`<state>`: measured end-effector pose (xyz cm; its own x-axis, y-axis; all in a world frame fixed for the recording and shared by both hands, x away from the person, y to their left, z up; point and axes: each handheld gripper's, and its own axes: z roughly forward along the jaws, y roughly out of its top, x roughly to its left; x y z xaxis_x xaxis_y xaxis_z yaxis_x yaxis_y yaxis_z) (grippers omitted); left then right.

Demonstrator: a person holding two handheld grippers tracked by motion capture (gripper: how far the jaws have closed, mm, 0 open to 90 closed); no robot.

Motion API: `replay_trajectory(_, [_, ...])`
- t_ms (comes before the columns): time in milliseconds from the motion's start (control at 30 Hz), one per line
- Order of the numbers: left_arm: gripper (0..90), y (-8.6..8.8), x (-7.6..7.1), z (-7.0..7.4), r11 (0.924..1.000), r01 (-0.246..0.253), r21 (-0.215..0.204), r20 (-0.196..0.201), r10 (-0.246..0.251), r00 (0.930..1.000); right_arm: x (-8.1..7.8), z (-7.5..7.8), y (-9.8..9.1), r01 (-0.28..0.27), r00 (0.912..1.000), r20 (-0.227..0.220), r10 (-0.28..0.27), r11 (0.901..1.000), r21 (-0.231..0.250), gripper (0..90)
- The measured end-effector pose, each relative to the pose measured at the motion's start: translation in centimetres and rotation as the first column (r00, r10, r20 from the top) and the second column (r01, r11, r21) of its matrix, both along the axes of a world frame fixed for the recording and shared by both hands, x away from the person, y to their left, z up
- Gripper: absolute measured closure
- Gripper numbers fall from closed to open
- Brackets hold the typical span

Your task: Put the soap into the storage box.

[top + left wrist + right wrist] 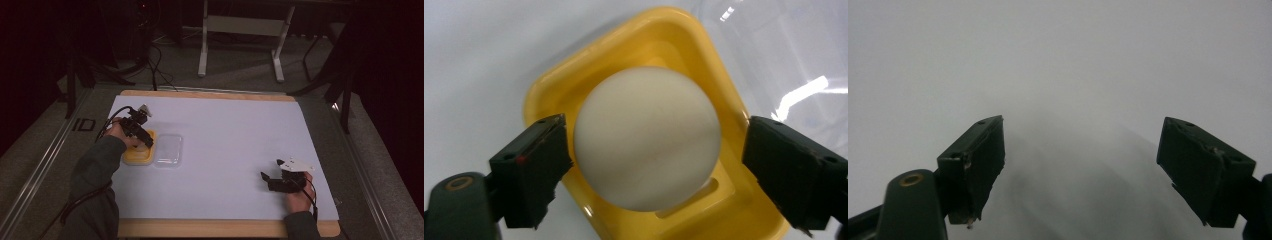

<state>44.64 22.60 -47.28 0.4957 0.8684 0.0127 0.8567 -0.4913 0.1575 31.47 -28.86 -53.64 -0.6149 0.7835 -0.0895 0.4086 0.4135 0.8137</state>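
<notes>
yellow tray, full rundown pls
The yellow tray is a glossy, plastic-looking rounded rectangle with a raised rim and a stepped well. It lies flat at the left of the white table, beside a clear lid. A cream ball sits in it. The left gripper fingers stand open either side, clear of the ball.

**Dim room, bright table**

The high view is dark and grainy at its edges, and the white table (235,150) is the brightest area. In the left gripper view, glare streaks the clear lid (799,90) at upper right. The right gripper view is hazy, with soft shadows at lower centre.
</notes>
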Motion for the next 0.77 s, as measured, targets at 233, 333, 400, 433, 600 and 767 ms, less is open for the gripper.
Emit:
replay_trajectory(233, [3.8, 0.0, -0.6, 0.6, 0.9996, 0.018, 0.022, 0.042, -0.019, 0.9989, 0.0, 0.0, 0.0, 0.000, 1.0000, -0.002, 0.000, 1.0000, 0.001, 18.9])
replay_trajectory(333, [2.9, 0.0, -0.9, 1.4, 0.9995, 0.023, 0.023, 0.080, -0.025, 0.9965, 0.0, 0.0, 0.0, 0.001, 1.0000, -0.001, -0.001, 1.0000, 0.000, 18.9])
replay_trajectory(400, [2.8, -0.1, -1.2, 2.2, 0.9996, 0.018, 0.023, 0.121, -0.020, 0.9924, 0.0, 0.0, 0.0, 0.001, 1.0000, -0.001, -0.001, 1.0000, 0.000, 18.9])
replay_trajectory(433, [2.9, -0.2, -1.4, 2.6, 0.9996, 0.024, 0.016, 0.141, -0.026, 0.9896, 0.0, 0.0, 0.0, 0.001, 1.0000, -0.001, -0.001, 1.0000, 0.000, 18.9])
replay_trajectory(600, [5.3, -0.6, -2.8, 3.8, 0.9968, 0.068, 0.040, 0.237, -0.076, 0.9685, 0.0, 0.0, 0.0, 0.001, 1.0000, 0.000, -0.001, 1.0000, 0.000, 18.8])
replay_trajectory(767, [8.3, -1.0, -6.1, 4.8, 0.9831, 0.123, -0.136, 0.382, -0.062, 0.9222, 0.1, 0.0, 0.1, -0.004, 1.0000, -0.004, 0.004, 0.9999, -0.010, 18.9])
